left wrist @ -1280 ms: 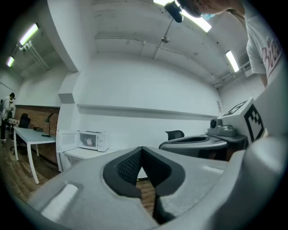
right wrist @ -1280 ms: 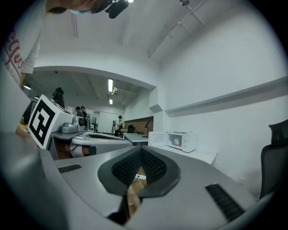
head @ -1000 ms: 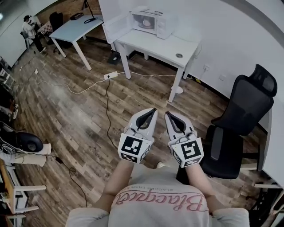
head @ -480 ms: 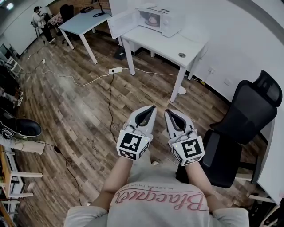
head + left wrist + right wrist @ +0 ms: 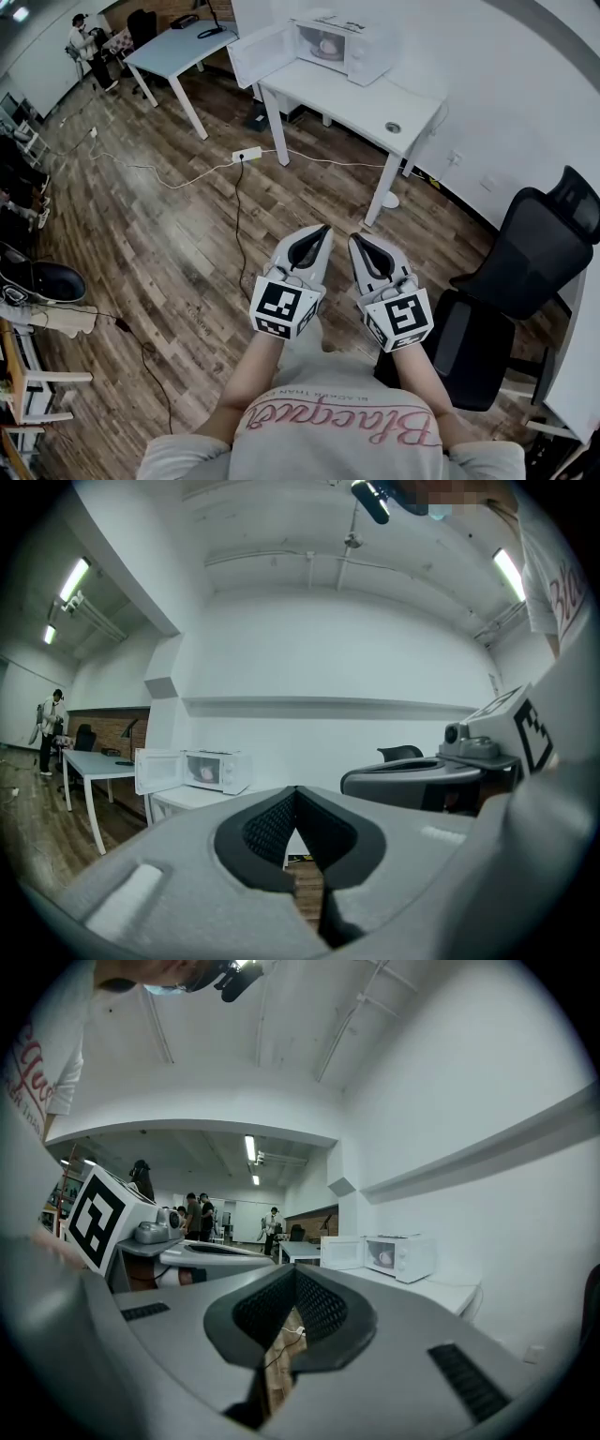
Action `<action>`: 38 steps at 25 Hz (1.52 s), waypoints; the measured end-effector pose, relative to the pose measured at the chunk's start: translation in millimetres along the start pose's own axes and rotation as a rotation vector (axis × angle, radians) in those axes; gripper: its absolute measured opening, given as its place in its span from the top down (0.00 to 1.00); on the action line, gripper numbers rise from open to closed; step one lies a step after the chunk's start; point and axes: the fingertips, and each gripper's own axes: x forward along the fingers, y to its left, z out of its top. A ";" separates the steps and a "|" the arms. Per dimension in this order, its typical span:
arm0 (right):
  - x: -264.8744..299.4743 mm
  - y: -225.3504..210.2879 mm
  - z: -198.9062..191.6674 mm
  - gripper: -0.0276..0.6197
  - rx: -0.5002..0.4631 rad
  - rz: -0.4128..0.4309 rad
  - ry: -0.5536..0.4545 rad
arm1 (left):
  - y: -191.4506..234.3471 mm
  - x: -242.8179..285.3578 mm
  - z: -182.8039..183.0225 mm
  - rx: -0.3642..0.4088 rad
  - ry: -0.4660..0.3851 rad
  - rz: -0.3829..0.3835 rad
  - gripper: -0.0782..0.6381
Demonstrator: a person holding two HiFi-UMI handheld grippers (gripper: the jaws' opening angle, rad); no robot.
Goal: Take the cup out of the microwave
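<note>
The white microwave (image 5: 349,45) stands on a white table (image 5: 375,101) far ahead, its door (image 5: 255,53) swung open to the left. A pale cup (image 5: 326,44) sits inside it. The cup (image 5: 204,773) shows small and pinkish in the left gripper view, and the cup (image 5: 384,1258) shows again in the right gripper view. My left gripper (image 5: 322,232) and right gripper (image 5: 354,240) are held side by side close to my body, over the wood floor, well short of the table. Both are shut and hold nothing.
A black office chair (image 5: 525,272) stands at my right. A power strip (image 5: 247,153) and cables lie on the floor before the table. A second white table (image 5: 173,49) and a person (image 5: 82,37) are at the far left. Shoes (image 5: 42,281) sit by the left edge.
The microwave and table have slid lower and a little right in the head view, so they sit slightly nearer. Both grippers keep the same shut pose in front of me.
</note>
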 end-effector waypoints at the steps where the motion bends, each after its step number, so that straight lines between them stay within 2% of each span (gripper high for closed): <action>1: 8.4 -2.6 -0.8 0.94 0.002 0.000 0.001 | 7.2 5.1 -0.8 0.000 0.002 0.001 0.88; 14: 118.0 -48.6 7.7 0.94 0.006 -0.033 -0.010 | 93.8 84.9 4.0 0.036 0.027 -0.052 0.88; 25: 209.2 -62.9 15.7 0.94 0.017 -0.074 -0.024 | 180.7 124.9 4.6 0.026 0.027 -0.072 0.89; 33: 243.6 -72.9 18.4 0.94 0.019 -0.084 -0.021 | 215.9 148.8 5.5 0.019 0.035 -0.072 0.89; 38: 250.0 -86.4 30.5 0.94 -0.003 -0.105 -0.088 | 224.2 157.4 2.1 0.018 0.037 -0.066 0.89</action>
